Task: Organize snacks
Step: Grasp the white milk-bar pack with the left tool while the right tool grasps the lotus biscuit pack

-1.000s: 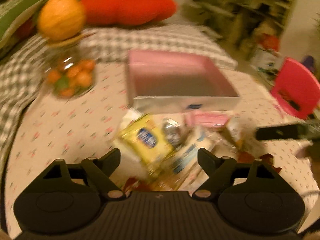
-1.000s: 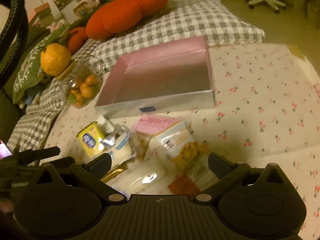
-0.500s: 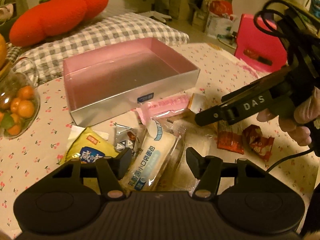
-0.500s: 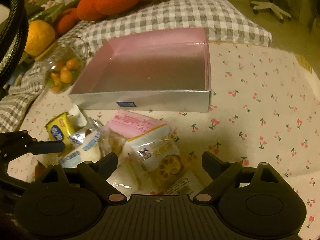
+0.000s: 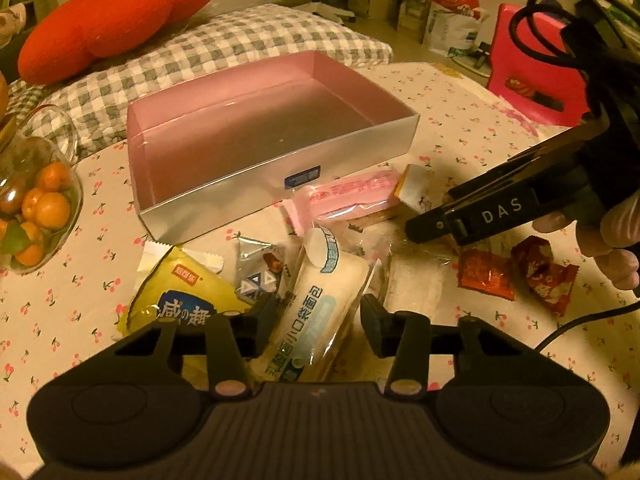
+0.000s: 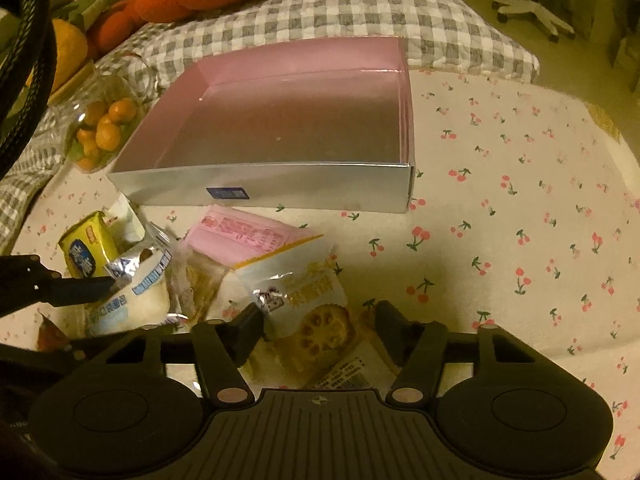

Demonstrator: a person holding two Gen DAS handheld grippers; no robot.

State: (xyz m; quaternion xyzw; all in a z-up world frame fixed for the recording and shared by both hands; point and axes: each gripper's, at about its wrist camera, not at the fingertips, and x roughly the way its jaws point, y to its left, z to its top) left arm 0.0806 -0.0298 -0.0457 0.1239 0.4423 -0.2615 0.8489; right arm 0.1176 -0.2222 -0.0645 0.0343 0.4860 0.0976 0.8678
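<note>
Each gripper is closing its fingers around one snack, the left gripper (image 5: 316, 316) around the white bread packet (image 5: 316, 304) and the right gripper (image 6: 320, 320) around the lotus-root biscuit packet (image 6: 316, 320), probably to lift both into the empty pink box (image 6: 280, 184) behind the pile.

Glass jar (image 5: 36, 200) of small oranges beside checked cushion (image 5: 240, 44).

Warm dim light, checked cushion (image 5: 240, 44)
</note>
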